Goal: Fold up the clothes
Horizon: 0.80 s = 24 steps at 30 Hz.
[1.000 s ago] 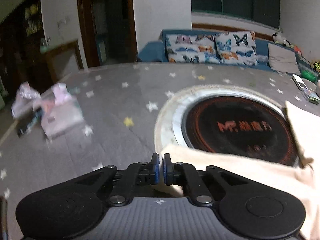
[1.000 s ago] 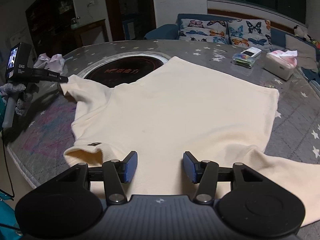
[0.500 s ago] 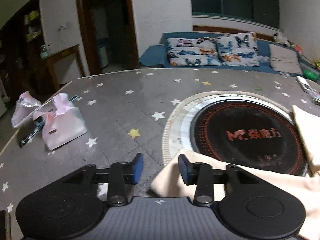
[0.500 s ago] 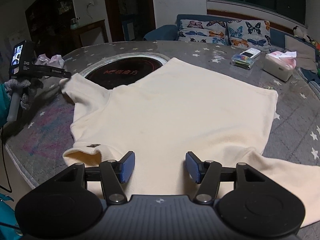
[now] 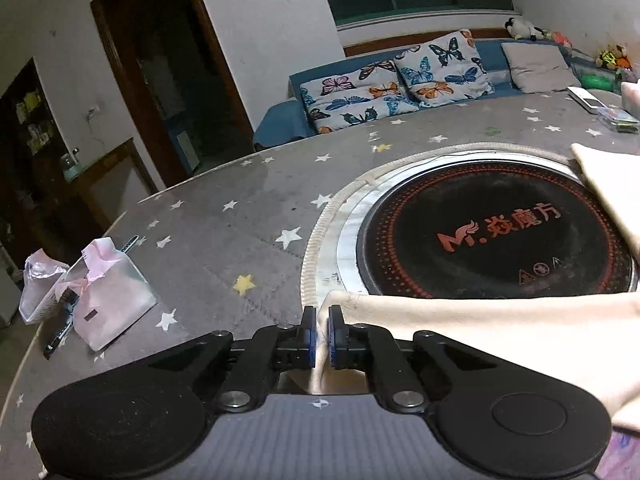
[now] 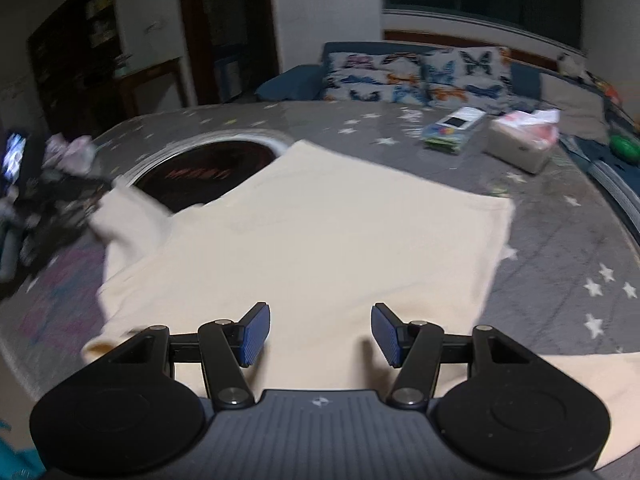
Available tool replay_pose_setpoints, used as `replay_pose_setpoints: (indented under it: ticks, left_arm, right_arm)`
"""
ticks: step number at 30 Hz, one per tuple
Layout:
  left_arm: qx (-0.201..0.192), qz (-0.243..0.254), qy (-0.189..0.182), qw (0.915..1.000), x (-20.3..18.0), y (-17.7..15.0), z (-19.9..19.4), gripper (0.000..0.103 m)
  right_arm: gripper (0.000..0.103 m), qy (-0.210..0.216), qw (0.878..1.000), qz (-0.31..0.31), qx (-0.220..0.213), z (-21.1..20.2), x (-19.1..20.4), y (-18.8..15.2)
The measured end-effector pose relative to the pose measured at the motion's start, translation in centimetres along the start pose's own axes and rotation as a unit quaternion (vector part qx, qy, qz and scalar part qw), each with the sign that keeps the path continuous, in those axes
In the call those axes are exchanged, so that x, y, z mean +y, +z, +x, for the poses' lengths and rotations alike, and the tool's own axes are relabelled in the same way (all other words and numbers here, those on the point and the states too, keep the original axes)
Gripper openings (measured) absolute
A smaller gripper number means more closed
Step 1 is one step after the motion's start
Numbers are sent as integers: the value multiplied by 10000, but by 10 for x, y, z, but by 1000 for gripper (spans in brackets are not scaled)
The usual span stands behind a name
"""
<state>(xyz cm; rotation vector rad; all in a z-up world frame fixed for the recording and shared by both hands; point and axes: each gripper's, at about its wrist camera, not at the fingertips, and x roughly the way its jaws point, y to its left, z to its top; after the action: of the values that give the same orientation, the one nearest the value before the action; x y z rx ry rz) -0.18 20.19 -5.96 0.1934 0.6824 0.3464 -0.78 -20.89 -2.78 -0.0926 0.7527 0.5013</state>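
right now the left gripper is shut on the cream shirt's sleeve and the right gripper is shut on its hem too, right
Not quite. The left gripper is shut on the cream shirt, but the right gripper is open, its jaws spread wide above the fabric and gripping nothing. The right wrist view shows this.

Both tools share one build. The left gripper [image 5: 322, 332] has a grey ribbed body with a small round crosshair mark at its front edge, flanked by two matte black round housings, the right one bearing a raised inner circle. Black angular linkage arms run forward from silver screw heads to jaws faced with blue pads. The right gripper [image 6: 320, 334] shows the same grey ribbed body, here with a small pale emblem, black discs, silver pivots and ridged blue pads [image 6: 254, 334] on black carriers. At the lower left corner, a teal sleeve edge [image 6: 16, 466] appears.
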Motion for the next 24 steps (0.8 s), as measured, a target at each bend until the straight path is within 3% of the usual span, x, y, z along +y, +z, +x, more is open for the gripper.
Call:
replay_pose_setpoints:
  ticks: [15, 21, 24]
  left_arm:
    - [69, -152, 214, 9996, 11, -8, -6, 6]
    - [85, -195, 274, 9994, 14, -11, -8, 6]
    - [89, -230, 312, 9992, 16, -13, -10, 6]
  right_arm:
    - [50, -824, 9919, 968, 37, 66, -82, 49]
    - [30, -1016, 9883, 1133, -16, 81, -95, 56]
    - [29, -1162, 9874, 1075, -20, 88, -95, 60]
